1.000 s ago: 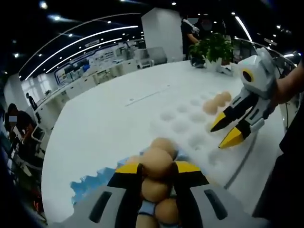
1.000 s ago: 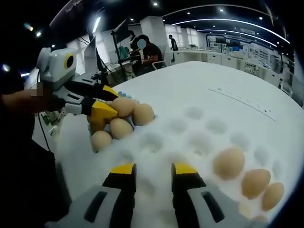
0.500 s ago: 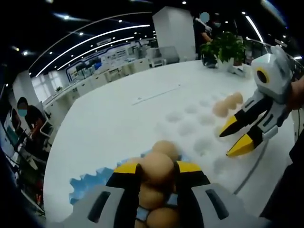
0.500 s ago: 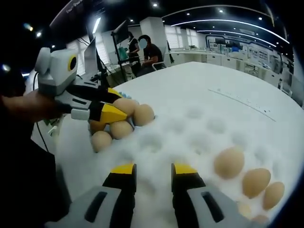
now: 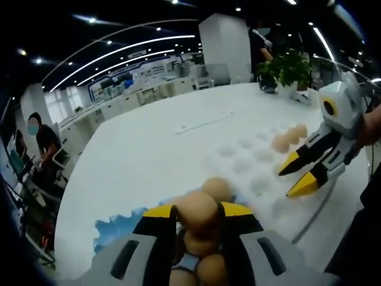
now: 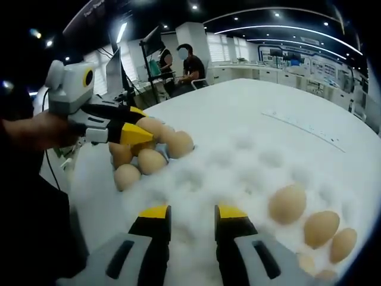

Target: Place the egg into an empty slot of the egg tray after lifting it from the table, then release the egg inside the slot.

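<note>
Now egg point(image 5: 197, 209) between left claw point(image 5: 199, 215) jaws

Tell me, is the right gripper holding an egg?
No, the right gripper is open and holds nothing, above the white egg tray.

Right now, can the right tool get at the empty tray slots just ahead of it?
Probably yes. The right tool hangs open and empty over the egg tray, nothing between its jaws and the near slots. The left tool sits off at the egg pile.
</note>
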Motion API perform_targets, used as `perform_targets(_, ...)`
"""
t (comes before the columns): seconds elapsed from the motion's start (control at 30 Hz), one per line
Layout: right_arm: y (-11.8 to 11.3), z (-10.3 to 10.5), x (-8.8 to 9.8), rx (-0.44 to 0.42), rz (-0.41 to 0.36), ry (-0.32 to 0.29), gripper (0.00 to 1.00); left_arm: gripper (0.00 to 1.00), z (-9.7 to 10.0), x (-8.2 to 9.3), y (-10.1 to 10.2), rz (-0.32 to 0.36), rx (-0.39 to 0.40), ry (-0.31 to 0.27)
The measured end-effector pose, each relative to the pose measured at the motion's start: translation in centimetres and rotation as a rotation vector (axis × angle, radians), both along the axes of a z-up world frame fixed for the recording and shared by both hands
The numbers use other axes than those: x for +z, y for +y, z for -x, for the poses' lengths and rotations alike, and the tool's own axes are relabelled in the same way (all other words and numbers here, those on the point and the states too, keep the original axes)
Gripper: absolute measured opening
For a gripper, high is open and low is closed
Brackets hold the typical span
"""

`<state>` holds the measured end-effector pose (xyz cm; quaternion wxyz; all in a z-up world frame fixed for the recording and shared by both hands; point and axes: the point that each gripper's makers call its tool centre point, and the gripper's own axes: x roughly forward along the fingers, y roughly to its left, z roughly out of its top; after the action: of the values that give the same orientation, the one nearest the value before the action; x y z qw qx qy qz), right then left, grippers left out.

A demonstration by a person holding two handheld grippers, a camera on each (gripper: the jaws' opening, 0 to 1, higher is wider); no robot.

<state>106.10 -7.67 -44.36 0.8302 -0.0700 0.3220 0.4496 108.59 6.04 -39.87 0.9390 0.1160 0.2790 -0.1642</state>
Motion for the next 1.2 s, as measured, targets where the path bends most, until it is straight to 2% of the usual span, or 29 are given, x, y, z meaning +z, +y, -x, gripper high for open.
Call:
perform_targets(0.23,0.0,0.0,0.0,0.000,0.000,-0.001,0.30,0.28,-0.2,-0.3,1.9,-0.004,0.038,0.012)
perform_targets(0.3,0.0,0.0,0.0,-0.001,-0.001,-0.002,0.30,0.28,-0.3,-0.1,2.1,0.018,0.040,0.010)
perform_targets(0.67,-0.1,0.0,0.0,-0.002,-0.004,-0.005,0.30,0.28,-1.1,-0.2,2.3,-0.019,0.028,0.025)
perform_targets(1.2,-0.2,0.0,0.1,-0.001,-0.008,-0.005,0.30,0.28,-2.0,-1.6,4.7,-0.025,0.053,0.096)
